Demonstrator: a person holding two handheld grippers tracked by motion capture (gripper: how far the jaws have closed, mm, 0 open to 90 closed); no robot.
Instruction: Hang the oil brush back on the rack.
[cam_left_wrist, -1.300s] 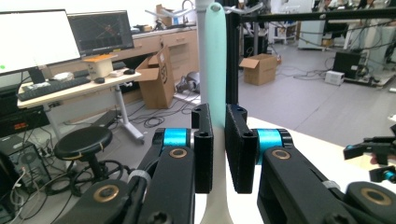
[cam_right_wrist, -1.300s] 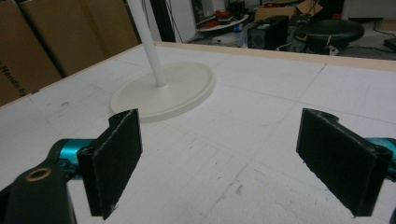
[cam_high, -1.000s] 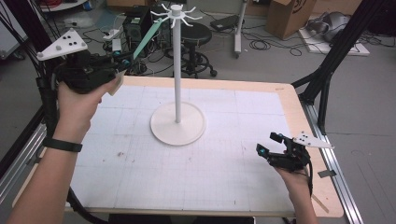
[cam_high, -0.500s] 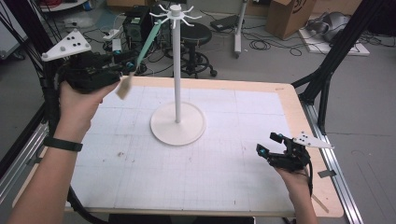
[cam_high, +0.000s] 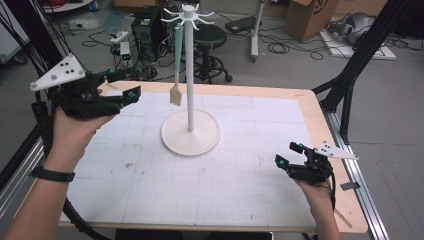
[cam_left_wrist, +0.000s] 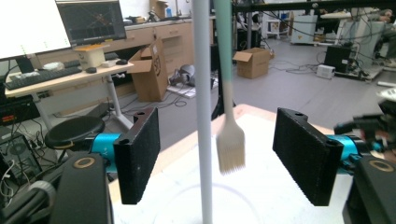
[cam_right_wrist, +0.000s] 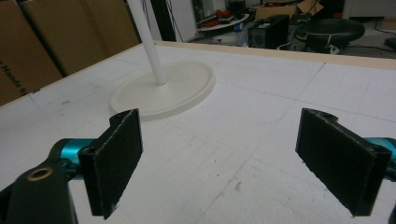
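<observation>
A white hook stand (cam_high: 189, 75) rises from a round base (cam_high: 190, 134) at the table's middle. A brush (cam_high: 176, 65) with a pale green handle and tan bristles hangs from one of its top hooks, just left of the pole and free of any grip. My left gripper (cam_high: 122, 85) is held up left of the stand, open and holding nothing. In the left gripper view the brush (cam_left_wrist: 231, 144) and the pole (cam_left_wrist: 201, 116) hang in line with the gap of the left gripper (cam_left_wrist: 224, 158), some way beyond it. My right gripper (cam_high: 288, 154) rests low near the table's right edge, open and holding nothing. The right gripper (cam_right_wrist: 219, 163) faces the base (cam_right_wrist: 163, 91).
The white gridded table (cam_high: 240, 180) has a wooden rim. Black frame legs (cam_high: 350, 75) stand at the right corner. Behind the table are a stool (cam_high: 210, 37), cables and cardboard boxes (cam_high: 305, 17) on the floor.
The left gripper has let go of the brush and opened. The brush, tilted from gripper to hook before, now hangs straight down beside the pole. The right gripper has stayed put.
</observation>
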